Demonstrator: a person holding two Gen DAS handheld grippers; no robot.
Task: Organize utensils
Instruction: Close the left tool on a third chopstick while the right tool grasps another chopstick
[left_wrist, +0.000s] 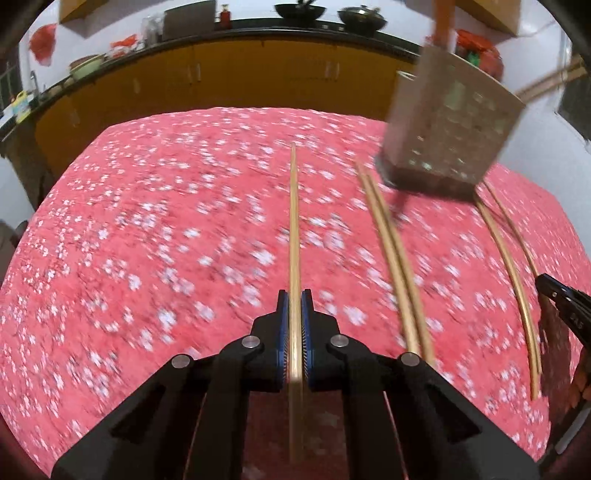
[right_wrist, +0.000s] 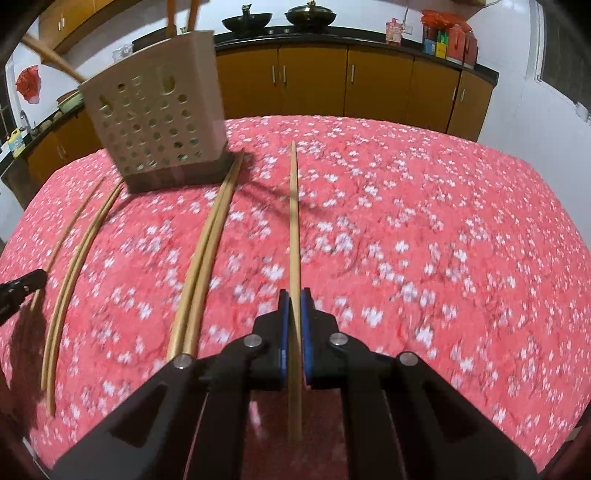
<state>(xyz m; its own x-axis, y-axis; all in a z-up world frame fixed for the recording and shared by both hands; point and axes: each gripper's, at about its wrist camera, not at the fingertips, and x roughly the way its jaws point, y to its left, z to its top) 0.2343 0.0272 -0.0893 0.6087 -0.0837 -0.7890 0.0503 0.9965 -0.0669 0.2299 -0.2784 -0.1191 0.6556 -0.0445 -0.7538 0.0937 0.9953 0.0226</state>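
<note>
— What has the left gripper (left_wrist: 294, 299) got?
— Its blue pads are clamped on a long pale wooden chopstick (left_wrist: 294, 221) that points straight ahead over the pink flowered cloth (left_wrist: 147, 240).
— And the right gripper (right_wrist: 294, 298)?
— Closed the same way on another wooden chopstick (right_wrist: 294, 221). Two loose chopstick pairs (right_wrist: 207, 251) lie beside it, reaching toward the perforated beige utensil holder (right_wrist: 155, 125) on the counter.

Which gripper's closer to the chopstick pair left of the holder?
Left. The chopstick pair lies just right of the left gripper; the right gripper is beyond the other pair. Each grips one chopstick.
</note>
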